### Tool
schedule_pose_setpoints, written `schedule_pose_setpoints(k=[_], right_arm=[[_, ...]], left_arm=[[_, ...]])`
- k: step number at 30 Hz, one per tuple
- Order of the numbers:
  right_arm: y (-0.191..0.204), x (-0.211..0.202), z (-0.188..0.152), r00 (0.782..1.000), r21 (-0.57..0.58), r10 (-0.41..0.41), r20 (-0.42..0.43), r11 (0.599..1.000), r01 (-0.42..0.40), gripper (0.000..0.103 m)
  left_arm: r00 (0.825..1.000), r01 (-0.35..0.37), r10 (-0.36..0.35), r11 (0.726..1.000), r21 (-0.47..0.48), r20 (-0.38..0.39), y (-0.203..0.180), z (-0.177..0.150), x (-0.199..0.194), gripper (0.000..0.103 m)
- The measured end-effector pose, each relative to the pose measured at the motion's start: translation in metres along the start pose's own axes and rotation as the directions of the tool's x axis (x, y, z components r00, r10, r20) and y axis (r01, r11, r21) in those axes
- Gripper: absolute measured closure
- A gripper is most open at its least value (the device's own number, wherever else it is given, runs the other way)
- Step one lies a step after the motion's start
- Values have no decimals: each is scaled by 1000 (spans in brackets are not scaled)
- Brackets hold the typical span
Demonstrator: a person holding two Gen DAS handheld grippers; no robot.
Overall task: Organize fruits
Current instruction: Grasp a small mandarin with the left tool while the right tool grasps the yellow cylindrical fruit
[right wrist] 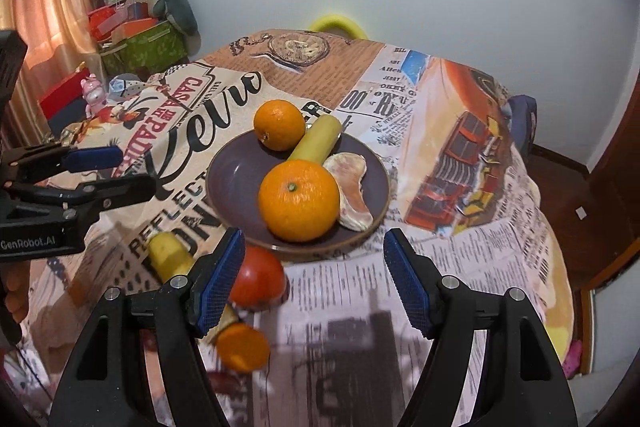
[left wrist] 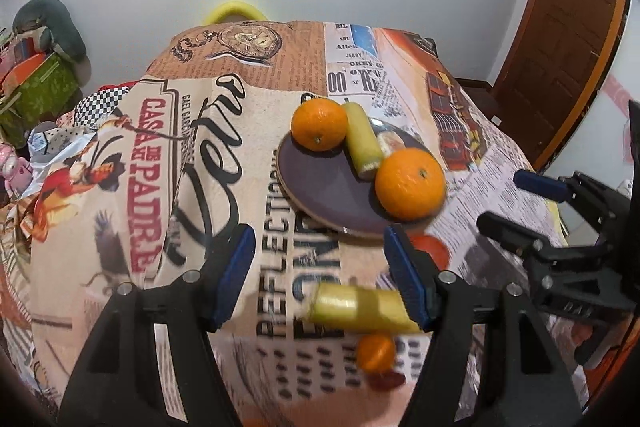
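A dark purple plate on the printed tablecloth holds two oranges, a yellow-green banana piece and a peeled citrus segment. Off the plate, near the front edge, lie a second banana piece, a red tomato and a small orange. My left gripper is open above the loose banana piece. My right gripper is open, just in front of the plate, with the tomato by its left finger.
The tablecloth drapes over a small table by a white wall. A yellow chair back stands behind it. Boxes and toys pile up at the left. A wooden door is at the right.
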State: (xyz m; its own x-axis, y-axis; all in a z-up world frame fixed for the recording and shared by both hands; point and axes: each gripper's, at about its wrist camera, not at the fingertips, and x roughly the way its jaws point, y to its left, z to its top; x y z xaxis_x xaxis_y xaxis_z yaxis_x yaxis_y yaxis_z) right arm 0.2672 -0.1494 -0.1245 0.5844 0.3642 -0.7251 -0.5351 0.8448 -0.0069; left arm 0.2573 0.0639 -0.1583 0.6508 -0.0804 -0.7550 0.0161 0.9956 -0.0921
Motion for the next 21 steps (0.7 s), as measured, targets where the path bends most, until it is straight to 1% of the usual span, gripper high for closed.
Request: schedule_pose_setpoints(k=[3,7,13,18,21], right_arm=[[1,-13,-7,1000,1,-7,6,1000,7,34],[4,-26,-15,1000,4,-13,9,1000,13,32],[10,-36,-29,1000,-13,-22,0,1000,22,31],[7,-36,-37,1000,-2,-23,-16,1000,23,31],[7,-34,-40,1000,10,-13,-21,1000,13,31]], left_arm=[[1000,2,-2,1000,7,-12,-7,-15,-9,37],[999,3,-3,1000,9,-41,-15,-34,-10,37],[994,11,-12,1000,-7,-108,-21,-64,2,37],[989,34,-37,999,-23,-146,-25,-78,14,37],[988,44,-46,999,-17,-146,-30,-80,18,43]])
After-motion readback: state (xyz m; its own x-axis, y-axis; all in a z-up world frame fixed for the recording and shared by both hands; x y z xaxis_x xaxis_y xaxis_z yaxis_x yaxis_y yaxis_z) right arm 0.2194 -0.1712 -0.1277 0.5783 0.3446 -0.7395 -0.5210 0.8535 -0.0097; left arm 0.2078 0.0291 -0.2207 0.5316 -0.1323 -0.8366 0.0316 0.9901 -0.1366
